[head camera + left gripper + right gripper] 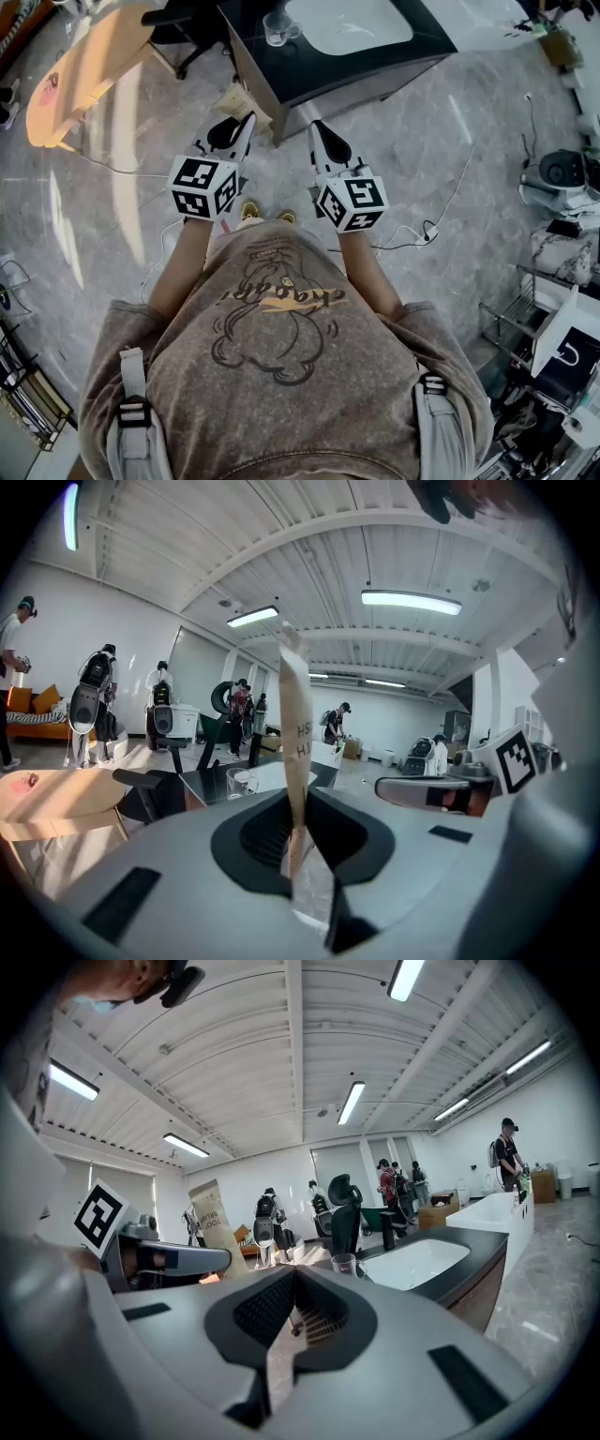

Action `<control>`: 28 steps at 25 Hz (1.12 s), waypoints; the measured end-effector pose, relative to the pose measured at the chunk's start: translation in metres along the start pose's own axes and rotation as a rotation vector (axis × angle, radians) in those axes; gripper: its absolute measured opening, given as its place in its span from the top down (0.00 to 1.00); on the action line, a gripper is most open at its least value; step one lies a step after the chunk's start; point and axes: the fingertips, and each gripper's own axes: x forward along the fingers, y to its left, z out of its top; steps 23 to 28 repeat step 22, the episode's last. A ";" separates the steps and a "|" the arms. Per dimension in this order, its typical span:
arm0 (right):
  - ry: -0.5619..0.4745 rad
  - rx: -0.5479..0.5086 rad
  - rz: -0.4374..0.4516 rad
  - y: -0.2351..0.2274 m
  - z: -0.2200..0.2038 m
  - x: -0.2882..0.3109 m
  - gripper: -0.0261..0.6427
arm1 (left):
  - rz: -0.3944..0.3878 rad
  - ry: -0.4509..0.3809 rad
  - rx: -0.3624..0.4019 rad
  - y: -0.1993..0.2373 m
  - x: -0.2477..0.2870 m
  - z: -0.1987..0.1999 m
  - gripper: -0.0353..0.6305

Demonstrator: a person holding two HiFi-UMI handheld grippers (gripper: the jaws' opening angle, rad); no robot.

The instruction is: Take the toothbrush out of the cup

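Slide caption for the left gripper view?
Left tool grips a paper packet edge-on; glass cup stands on the dark counter ahead.

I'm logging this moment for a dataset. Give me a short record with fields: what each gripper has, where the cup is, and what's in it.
left gripper: shut on a flat toothbrush packet, edge-on between the jaws
right gripper: shut, nothing between the jaws
cup: clear glass, upright on the dark counter, beside the white sink
cup contents: no toothbrush visible in it
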 end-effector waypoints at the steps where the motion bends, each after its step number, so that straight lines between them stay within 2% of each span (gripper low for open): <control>1: -0.001 0.000 0.003 0.000 0.000 -0.001 0.94 | 0.004 0.000 0.002 -0.001 -0.001 0.000 0.86; 28: -0.016 -0.006 0.036 0.018 0.001 -0.001 0.94 | 0.033 -0.003 0.003 0.000 -0.019 -0.006 0.86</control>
